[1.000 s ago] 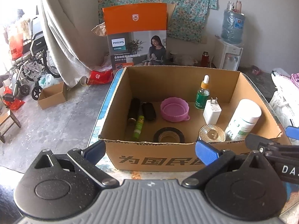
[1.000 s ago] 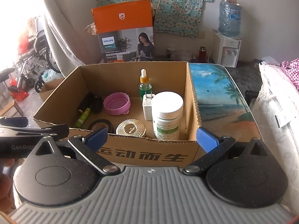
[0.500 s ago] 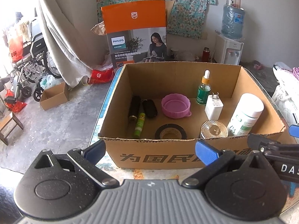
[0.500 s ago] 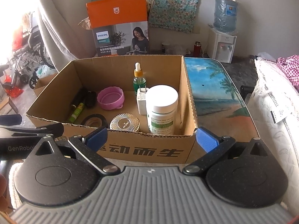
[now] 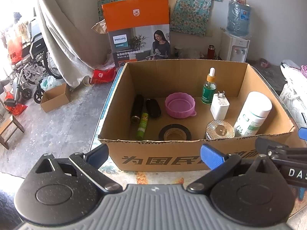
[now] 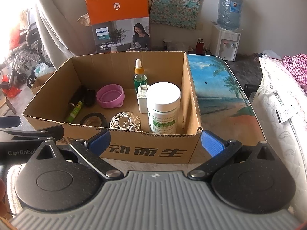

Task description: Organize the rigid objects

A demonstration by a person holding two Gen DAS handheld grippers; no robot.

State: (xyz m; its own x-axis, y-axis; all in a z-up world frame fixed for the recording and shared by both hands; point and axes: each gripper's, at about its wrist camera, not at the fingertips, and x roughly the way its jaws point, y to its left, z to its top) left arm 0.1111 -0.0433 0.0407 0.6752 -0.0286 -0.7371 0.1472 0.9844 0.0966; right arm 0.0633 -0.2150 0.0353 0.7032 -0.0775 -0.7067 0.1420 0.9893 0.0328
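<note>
An open cardboard box [image 5: 172,159] [image 6: 134,149] stands on a table with a beach picture [image 6: 216,88]. Inside it are a white pill bottle [image 5: 253,113] [image 6: 164,107], a green dropper bottle [image 5: 209,88] [image 6: 140,74], a white charger plug [image 5: 219,105] [image 6: 142,99], a pink lid [image 5: 180,105] [image 6: 110,95], a gold faceted cap [image 5: 220,129] [image 6: 124,122], a black tape roll [image 5: 174,132] [image 6: 93,119], a green tube [image 5: 142,123] [image 6: 74,111] and two black items [image 5: 137,107]. My left gripper [image 5: 154,154] and right gripper [image 6: 155,141] hang open and empty before the box's near wall.
An orange Philips carton [image 5: 138,30] leans on the wall behind the box. A water dispenser [image 5: 238,38] stands at the back right, a wheelchair [image 5: 28,65] and a small carton [image 5: 55,97] on the floor at the left. Bedding [image 6: 284,115] lies right of the table.
Both grippers have drawn back and risen slightly, so the box sits a little lower and farther in each view. Nothing in the box has moved.
</note>
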